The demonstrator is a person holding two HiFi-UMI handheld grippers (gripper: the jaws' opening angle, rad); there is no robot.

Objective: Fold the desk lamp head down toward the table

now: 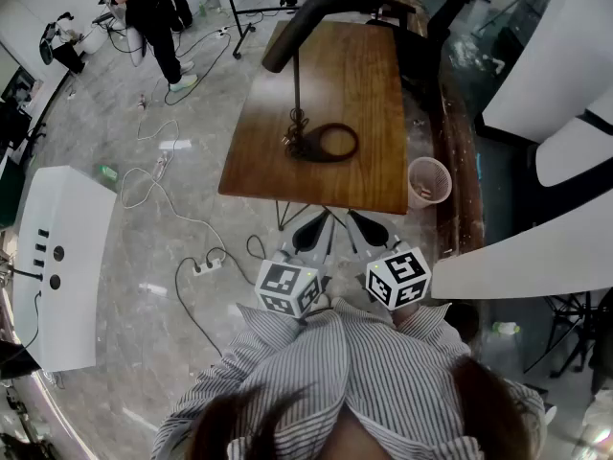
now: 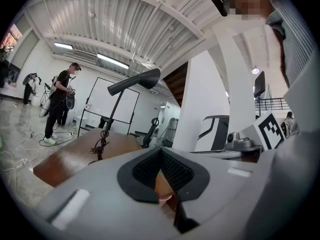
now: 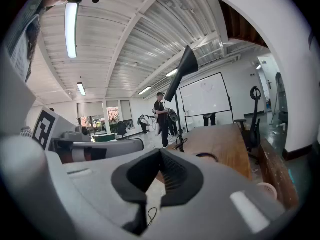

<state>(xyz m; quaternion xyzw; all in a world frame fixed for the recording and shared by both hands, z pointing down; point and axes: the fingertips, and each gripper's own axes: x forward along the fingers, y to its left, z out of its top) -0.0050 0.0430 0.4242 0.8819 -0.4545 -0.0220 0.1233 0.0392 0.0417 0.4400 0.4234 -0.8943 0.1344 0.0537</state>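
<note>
A grey-and-white striped shirt [image 1: 383,372] fills 6 o'clock; the left hand-held gripper [image 1: 311,228] and right hand-held gripper [image 1: 372,228] are grey, black-padded, with black-and-white marker cubes.

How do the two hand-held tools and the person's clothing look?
The left tool and right tool are pale grey plastic shells with black ribbed pads. Each bears a white cube with black square markers. The person wears a grey-and-white striped shirt.

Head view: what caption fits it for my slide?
Left tool and right tool, both shut, point at a table holding an upright lamp.
</note>
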